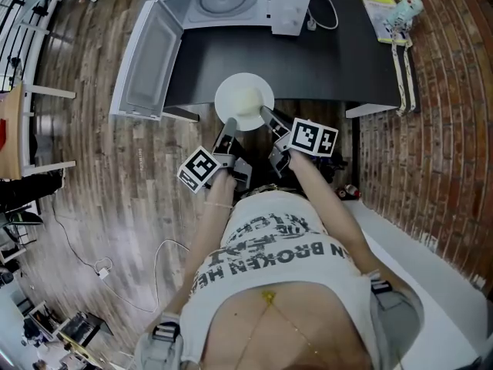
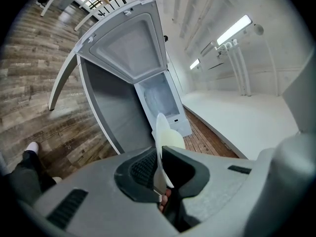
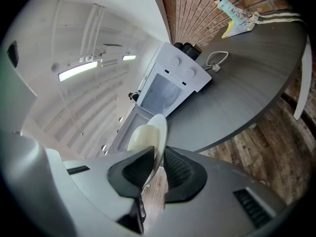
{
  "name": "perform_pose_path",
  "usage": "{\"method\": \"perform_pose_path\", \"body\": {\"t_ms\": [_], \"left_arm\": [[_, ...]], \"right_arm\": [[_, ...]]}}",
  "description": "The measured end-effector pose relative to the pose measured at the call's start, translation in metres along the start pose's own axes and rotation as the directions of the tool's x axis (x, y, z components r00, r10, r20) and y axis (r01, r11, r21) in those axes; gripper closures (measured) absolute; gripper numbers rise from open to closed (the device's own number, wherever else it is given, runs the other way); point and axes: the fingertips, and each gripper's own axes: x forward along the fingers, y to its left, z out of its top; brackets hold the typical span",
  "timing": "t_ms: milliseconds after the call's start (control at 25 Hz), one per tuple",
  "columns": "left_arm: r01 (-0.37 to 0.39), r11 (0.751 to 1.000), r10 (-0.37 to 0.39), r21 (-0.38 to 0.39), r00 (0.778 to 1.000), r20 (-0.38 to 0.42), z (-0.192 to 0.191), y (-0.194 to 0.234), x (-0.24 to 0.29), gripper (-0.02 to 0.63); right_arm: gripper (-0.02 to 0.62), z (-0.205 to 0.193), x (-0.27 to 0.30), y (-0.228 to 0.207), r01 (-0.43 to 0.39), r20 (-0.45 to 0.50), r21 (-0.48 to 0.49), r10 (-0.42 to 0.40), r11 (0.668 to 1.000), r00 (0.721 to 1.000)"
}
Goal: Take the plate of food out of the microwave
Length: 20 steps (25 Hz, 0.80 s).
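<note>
A white plate (image 1: 243,101) with a pale mound of food (image 1: 245,99) hangs over the front edge of the dark table (image 1: 331,60), out of the white microwave (image 1: 231,2). My left gripper (image 1: 228,126) is shut on the plate's near-left rim, my right gripper (image 1: 267,117) on its near-right rim. In the left gripper view the plate (image 2: 163,132) stands edge-on between the jaws. In the right gripper view the plate (image 3: 157,132) and food (image 3: 139,136) show between the jaws likewise. The microwave's door (image 1: 146,60) hangs wide open to the left, and its glass turntable (image 1: 226,2) is bare.
A power cable (image 1: 327,10) lies on the table right of the microwave. A yellow booklet and small toy (image 1: 393,14) sit at the back right. A brick wall (image 1: 447,91) runs on the right. Wooden floor (image 1: 100,176) lies on the left, with chairs at the far left.
</note>
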Motion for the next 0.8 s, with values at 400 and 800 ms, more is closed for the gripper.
{"method": "perform_pose_path", "body": {"t_ms": [400, 800], "left_arm": [[0.01, 1.0, -0.01, -0.011, 1.0, -0.02, -0.004, 0.002, -0.006, 0.578], [0.018, 1.0, -0.019, -0.013, 1.0, -0.022, -0.008, 0.001, -0.011, 0.578]], "right_arm": [[0.535, -0.006, -0.006, 0.001, 0.019, 0.013, -0.002, -0.019, 1.0, 1.0], [0.535, -0.01, -0.012, 0.002, 0.018, 0.016, -0.004, -0.018, 1.0, 1.0]]}}
